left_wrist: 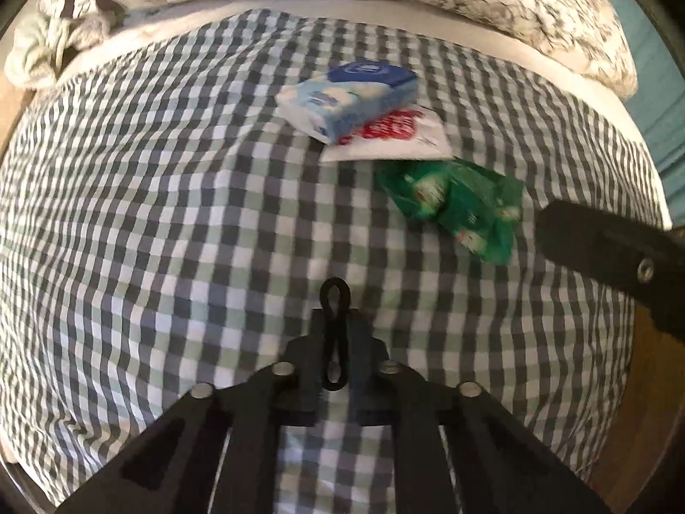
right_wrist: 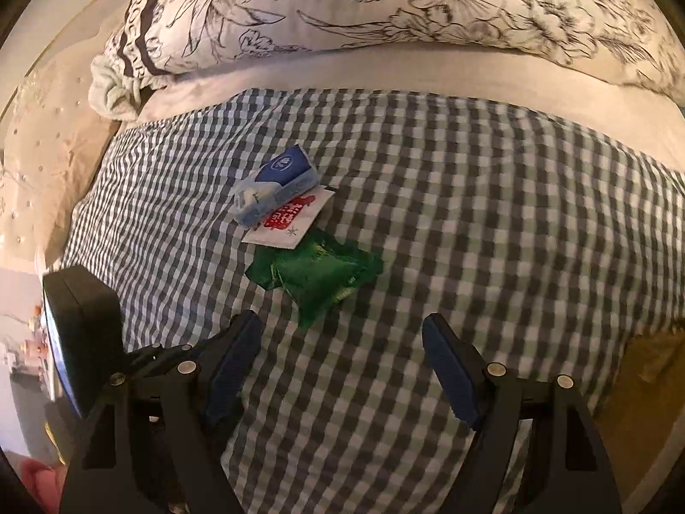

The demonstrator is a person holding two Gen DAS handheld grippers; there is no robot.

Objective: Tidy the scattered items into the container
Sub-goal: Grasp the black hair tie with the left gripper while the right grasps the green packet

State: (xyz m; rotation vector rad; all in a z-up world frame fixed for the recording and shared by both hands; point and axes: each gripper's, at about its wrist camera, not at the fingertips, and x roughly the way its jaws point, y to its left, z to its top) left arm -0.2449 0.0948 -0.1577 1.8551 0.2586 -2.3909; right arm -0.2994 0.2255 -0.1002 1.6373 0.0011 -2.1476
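My left gripper [left_wrist: 336, 321] is shut on a thin black elastic loop [left_wrist: 333, 334], whose top end pokes out past the fingertips over the checked bed cover [left_wrist: 171, 214]. Further up lie a blue tissue pack [left_wrist: 355, 98], a white sachet with red print [left_wrist: 394, 132] partly under it, and a green packet [left_wrist: 458, 205]. In the right wrist view my right gripper [right_wrist: 342, 334] stands open with only the cover between its fingers. The green packet [right_wrist: 317, 278] lies just beyond its fingertips, then the sachet [right_wrist: 291, 218] and the tissue pack [right_wrist: 274, 188]. No container is in view.
A floral pillow [right_wrist: 385, 4] lies across the head of the bed, and a crumpled pale green cloth [right_wrist: 113, 94] sits at its left end. The bed's edge and wooden floor [left_wrist: 655, 385] show at the lower right. The left gripper's body [right_wrist: 81, 334] is at the left.
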